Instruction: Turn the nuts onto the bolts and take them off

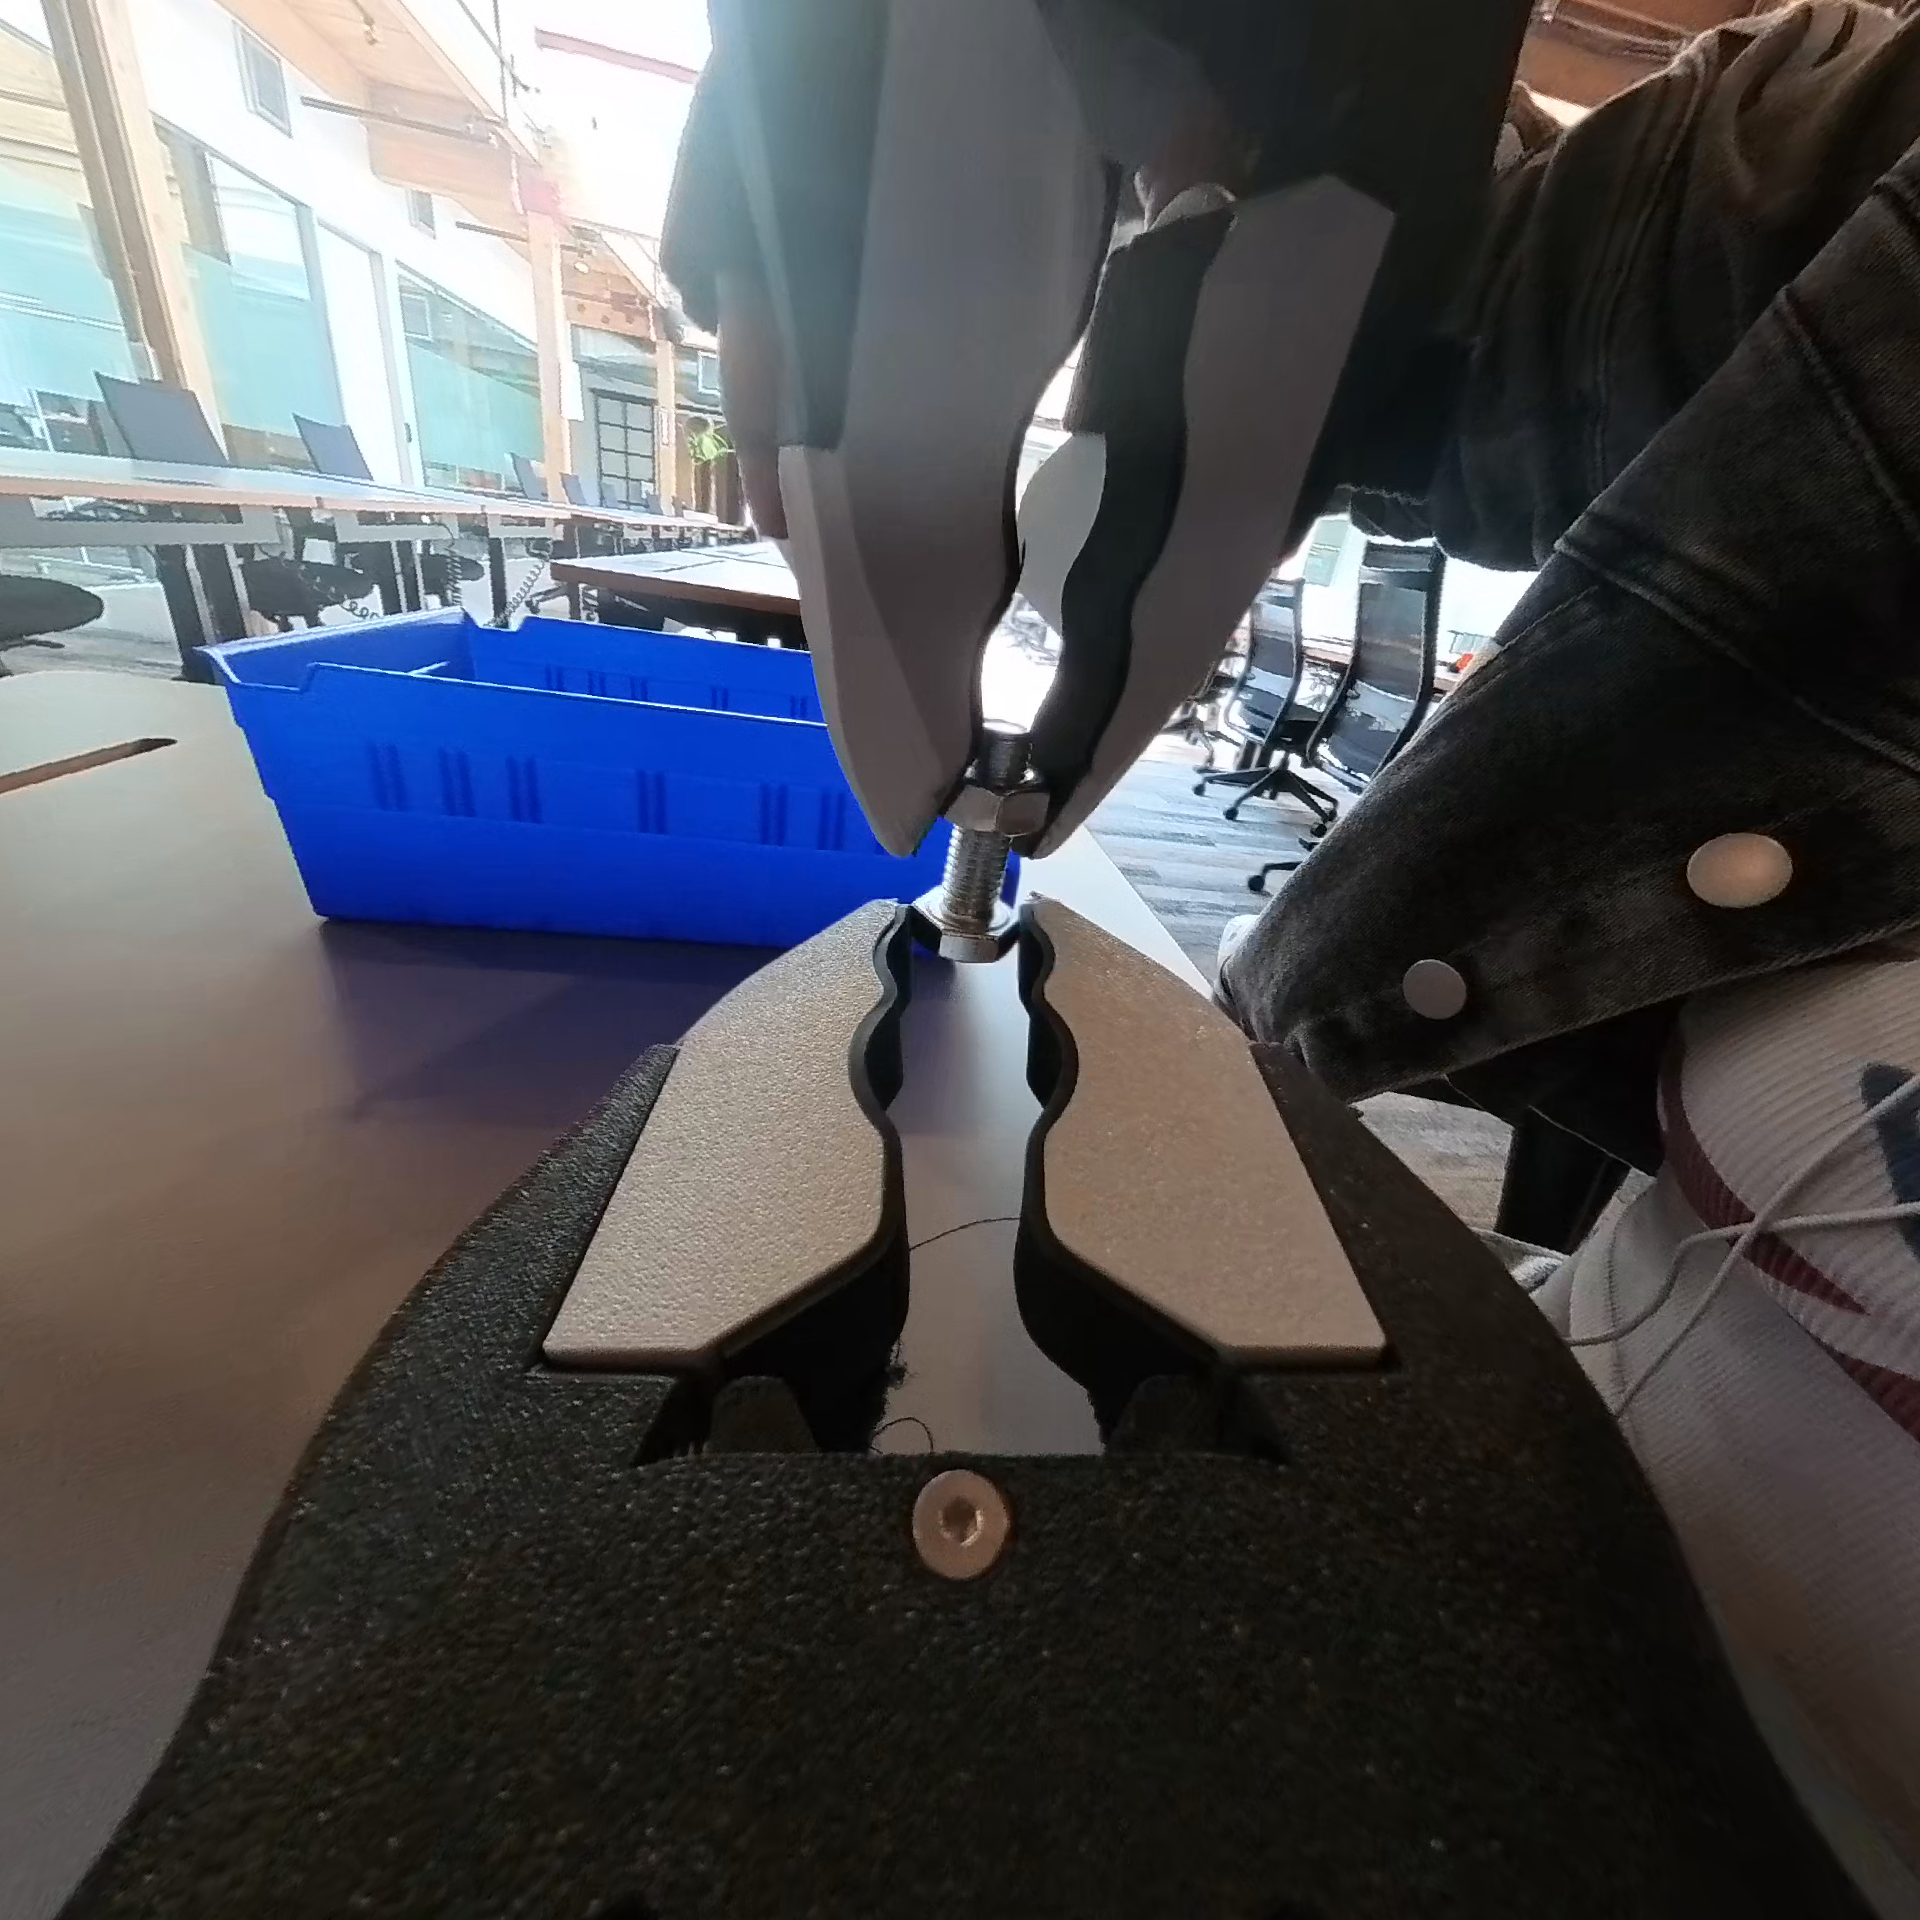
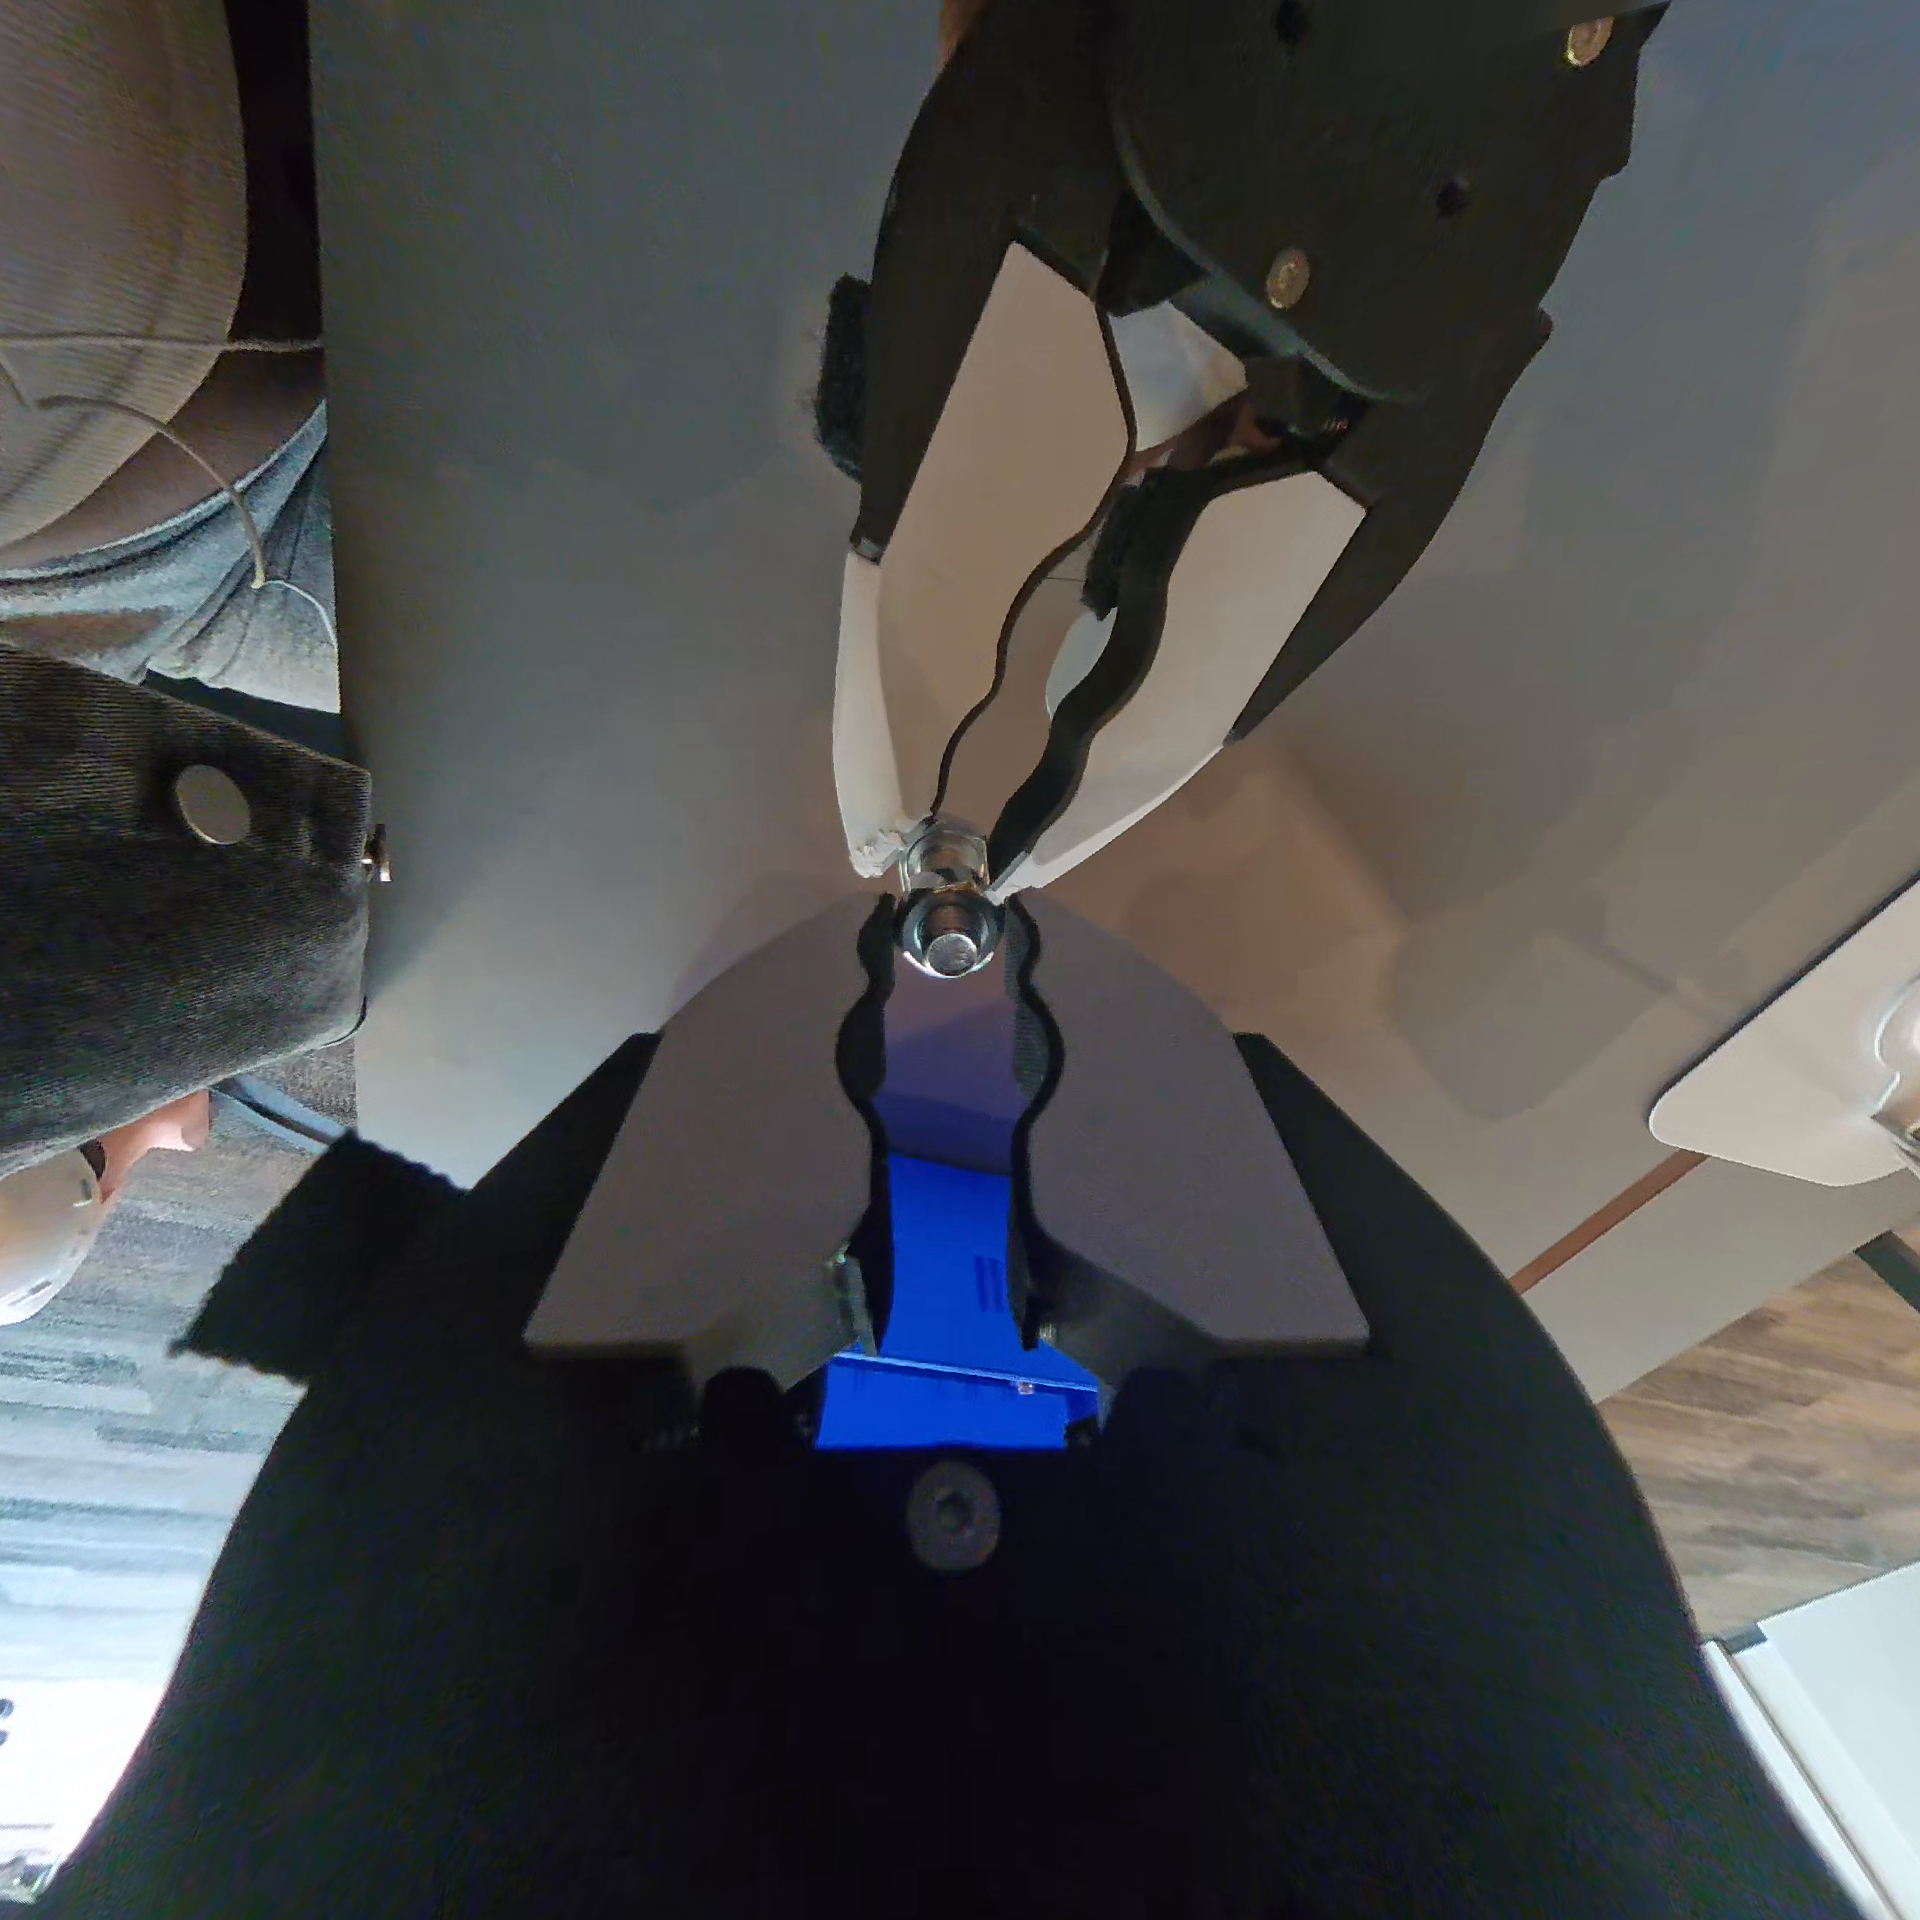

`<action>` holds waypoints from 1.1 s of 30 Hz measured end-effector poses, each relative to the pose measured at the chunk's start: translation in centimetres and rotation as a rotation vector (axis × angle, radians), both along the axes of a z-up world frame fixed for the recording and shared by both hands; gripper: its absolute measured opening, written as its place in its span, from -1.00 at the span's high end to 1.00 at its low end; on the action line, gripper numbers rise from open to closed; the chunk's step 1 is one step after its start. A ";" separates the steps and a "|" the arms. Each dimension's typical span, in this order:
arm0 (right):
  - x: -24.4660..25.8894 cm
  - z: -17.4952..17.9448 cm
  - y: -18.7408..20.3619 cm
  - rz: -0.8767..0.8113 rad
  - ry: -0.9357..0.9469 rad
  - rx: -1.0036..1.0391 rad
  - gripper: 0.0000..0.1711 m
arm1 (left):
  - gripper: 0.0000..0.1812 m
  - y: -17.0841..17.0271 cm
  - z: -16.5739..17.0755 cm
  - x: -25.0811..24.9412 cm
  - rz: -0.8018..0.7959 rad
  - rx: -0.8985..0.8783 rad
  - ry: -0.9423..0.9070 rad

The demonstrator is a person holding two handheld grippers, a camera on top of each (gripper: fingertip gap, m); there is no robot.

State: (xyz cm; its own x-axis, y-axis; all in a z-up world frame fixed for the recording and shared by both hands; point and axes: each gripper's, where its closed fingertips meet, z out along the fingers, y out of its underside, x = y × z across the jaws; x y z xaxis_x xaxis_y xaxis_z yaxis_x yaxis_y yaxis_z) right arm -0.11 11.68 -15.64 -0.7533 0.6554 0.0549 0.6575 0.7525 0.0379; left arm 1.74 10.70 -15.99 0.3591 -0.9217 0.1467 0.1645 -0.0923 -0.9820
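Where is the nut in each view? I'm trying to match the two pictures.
Left wrist view: the nut is just above centre, near the top of the upright bolt, pinched by the right gripper coming from above.
Right wrist view: the nut is at centre, seen end-on between this gripper's fingertips.
Shared landmark: the blue bin, behind the bolt.
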 end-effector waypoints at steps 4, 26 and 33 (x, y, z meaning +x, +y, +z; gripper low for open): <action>0.1 0.0 0.1 -0.010 0.004 -0.002 0.78 | 0.68 0.1 0.1 0.0 0.030 0.047 0.010; 6.6 5.3 10.1 -0.595 0.311 0.051 0.78 | 0.60 4.9 1.5 -7.4 0.585 0.097 -0.002; 14.5 5.2 16.0 -0.965 0.405 0.057 0.77 | 0.80 6.3 -0.1 -9.0 0.694 -0.011 0.003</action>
